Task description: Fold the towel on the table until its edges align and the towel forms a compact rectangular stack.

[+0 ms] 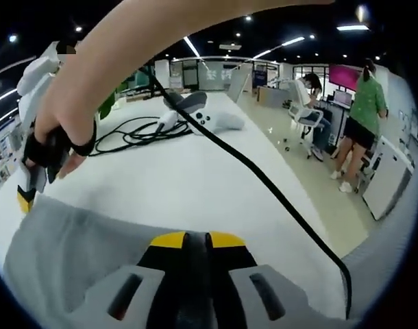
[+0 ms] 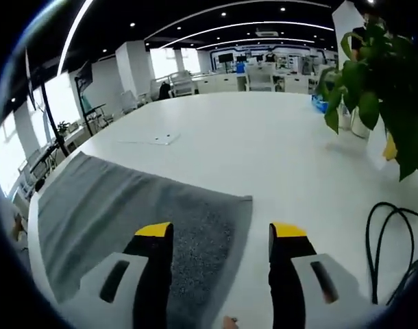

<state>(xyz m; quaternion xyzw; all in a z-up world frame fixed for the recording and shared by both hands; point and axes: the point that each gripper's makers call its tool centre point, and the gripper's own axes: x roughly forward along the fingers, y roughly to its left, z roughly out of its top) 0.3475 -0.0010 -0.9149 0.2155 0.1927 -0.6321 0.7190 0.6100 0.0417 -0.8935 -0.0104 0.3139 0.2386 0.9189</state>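
White table (image 2: 264,137) in a lit office bears a grey towel (image 2: 127,205).

Left fingers (image 1: 199,241) together, right (image 2: 221,236) apart

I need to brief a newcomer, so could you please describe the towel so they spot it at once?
On the long white table, look at the near edge. The towel lies flat there: a grey cloth rectangle, the table's only fabric, unlike the black cables and leafy plant nearby.
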